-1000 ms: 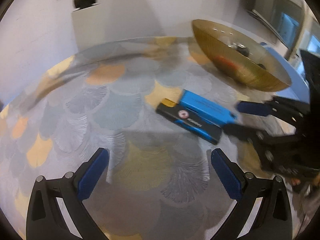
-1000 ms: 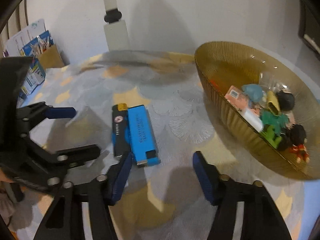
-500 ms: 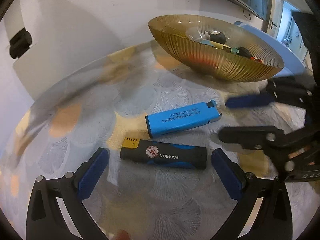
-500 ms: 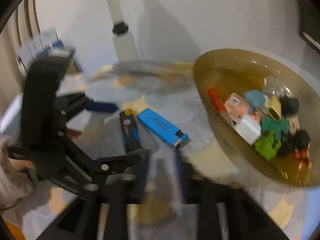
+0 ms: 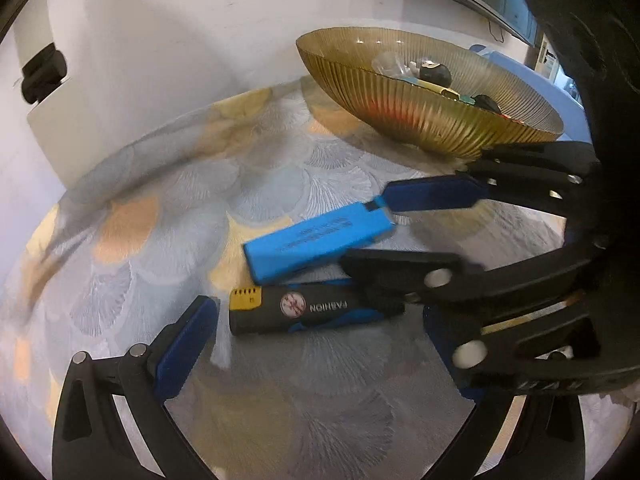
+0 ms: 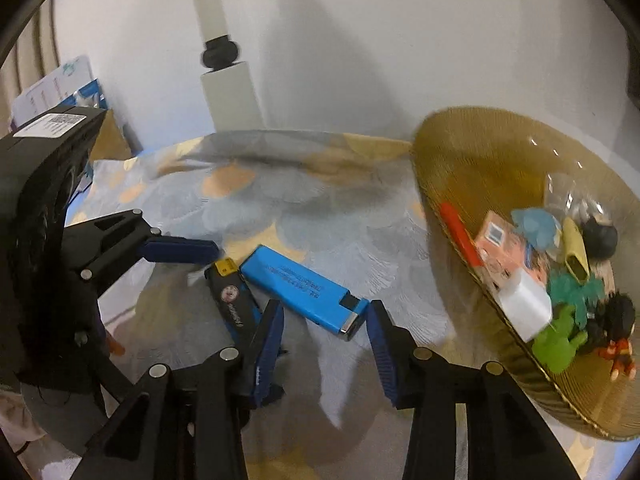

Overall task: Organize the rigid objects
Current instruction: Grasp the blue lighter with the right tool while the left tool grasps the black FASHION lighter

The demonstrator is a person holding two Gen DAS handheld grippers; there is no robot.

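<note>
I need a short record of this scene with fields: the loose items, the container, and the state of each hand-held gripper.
loose items: bright blue flat lighter; black and blue lighter with a yellow end; side by side on patterned tablecloth
container: ribbed amber glass bowl, holds small toys
left hand-held gripper: open, around the black lighter
right hand-held gripper: open, at the blue lighter's metal end

Both tools are black plastic frames with triangular cut-outs. The left gripper [image 5: 320, 344] has long fingers faced with ribbed blue pads [image 5: 186, 346], and round silver rivets [image 5: 138, 350] sit at its finger joints. The right gripper [image 6: 326, 336] is built the same, with blue pads [image 6: 269, 344] and silver rivets [image 6: 229, 354]. The left gripper's bulky black housing carries a white printed label [image 6: 54, 123] on top.
</note>
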